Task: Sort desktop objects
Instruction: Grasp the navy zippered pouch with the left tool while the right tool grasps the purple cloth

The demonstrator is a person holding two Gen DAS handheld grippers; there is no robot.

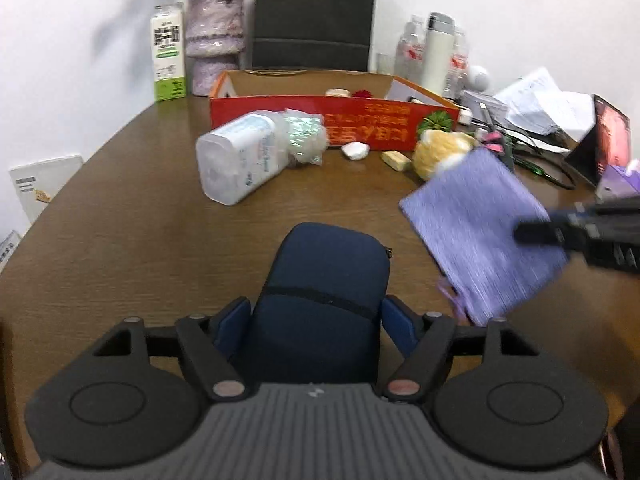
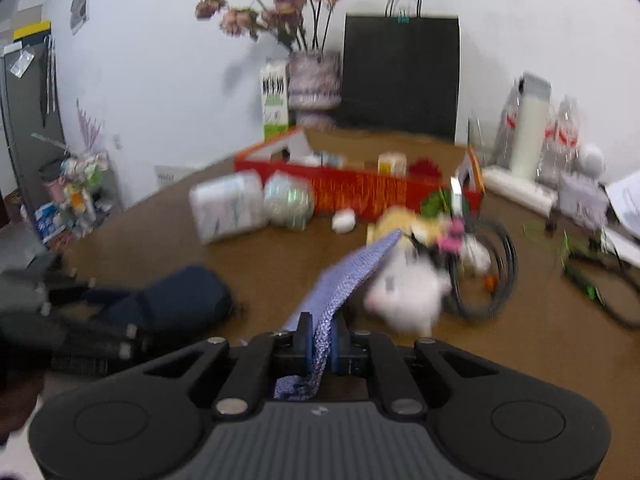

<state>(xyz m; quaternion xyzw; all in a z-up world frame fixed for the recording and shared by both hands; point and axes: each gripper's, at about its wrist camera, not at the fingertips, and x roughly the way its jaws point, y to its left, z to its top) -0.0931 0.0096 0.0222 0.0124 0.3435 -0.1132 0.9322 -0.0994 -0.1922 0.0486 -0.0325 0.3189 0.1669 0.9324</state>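
Observation:
My left gripper (image 1: 316, 320) is shut on a dark blue zip pouch (image 1: 324, 280) that rests on the brown table (image 1: 120, 220); the pouch also shows in the right wrist view (image 2: 172, 296). My right gripper (image 2: 320, 344) is shut on a purple cloth bag (image 2: 344, 280) and holds it above the table; the bag shows in the left wrist view (image 1: 480, 236) with the right gripper's fingers (image 1: 536, 232) on it. A red open box (image 1: 332, 120) stands at the back of the table, with small items inside.
A white wipes tub (image 1: 240, 156) and a bubble-wrap bundle (image 1: 304, 136) lie before the box. A yellow plush (image 1: 440, 152), a white plush (image 2: 408, 292), coiled cable (image 2: 496, 272), vase (image 1: 216, 40), carton (image 1: 170, 52), bottles (image 1: 436, 52) and papers (image 1: 540, 104) crowd the back and right.

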